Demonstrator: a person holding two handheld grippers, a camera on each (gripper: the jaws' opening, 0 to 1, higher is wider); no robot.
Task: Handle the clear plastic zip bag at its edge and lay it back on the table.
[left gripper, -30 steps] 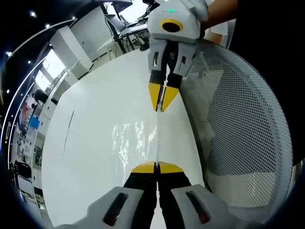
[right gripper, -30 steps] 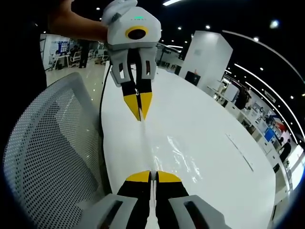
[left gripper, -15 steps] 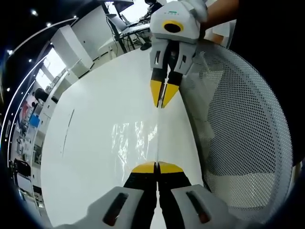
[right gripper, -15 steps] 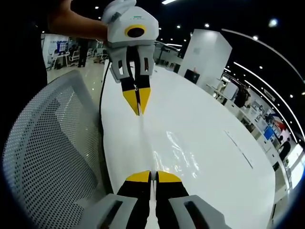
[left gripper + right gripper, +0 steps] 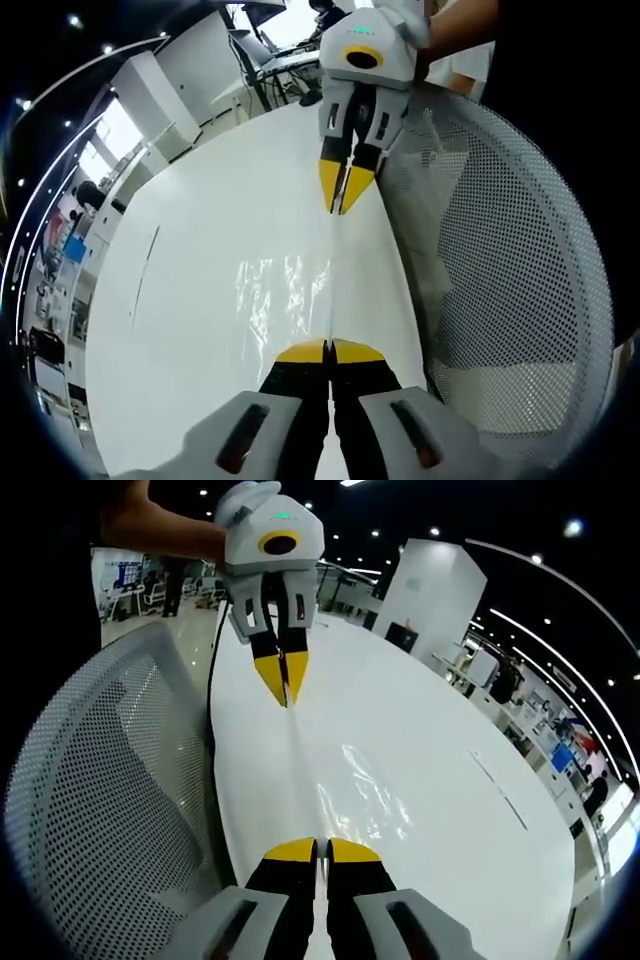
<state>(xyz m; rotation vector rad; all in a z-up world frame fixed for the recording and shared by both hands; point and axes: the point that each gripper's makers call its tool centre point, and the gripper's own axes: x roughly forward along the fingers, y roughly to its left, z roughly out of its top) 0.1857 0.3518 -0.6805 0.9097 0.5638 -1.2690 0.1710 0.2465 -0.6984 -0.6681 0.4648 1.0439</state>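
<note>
A clear plastic zip bag (image 5: pixel 285 295) hangs stretched between both grippers over the white table (image 5: pixel 190 250), glinting with reflections. My left gripper (image 5: pixel 329 349) is shut on one end of the bag's edge. My right gripper (image 5: pixel 341 208), at the top of the left gripper view, is shut on the other end. In the right gripper view the bag (image 5: pixel 365 795) runs from my right gripper (image 5: pixel 320 847) at the bottom up to the left gripper (image 5: pixel 284 701). The edge between them is taut and straight.
A white mesh office chair back (image 5: pixel 510 260) stands beside the table edge, also seen as the mesh chair (image 5: pixel 100 780). A person's arm (image 5: pixel 150 525) holds the far gripper. A thin dark line (image 5: pixel 142 270) marks the tabletop. Desks and pillars stand in the background.
The two grippers have drawn slightly farther apart, pulling the bag's edge tighter. Both stay shut on it.
</note>
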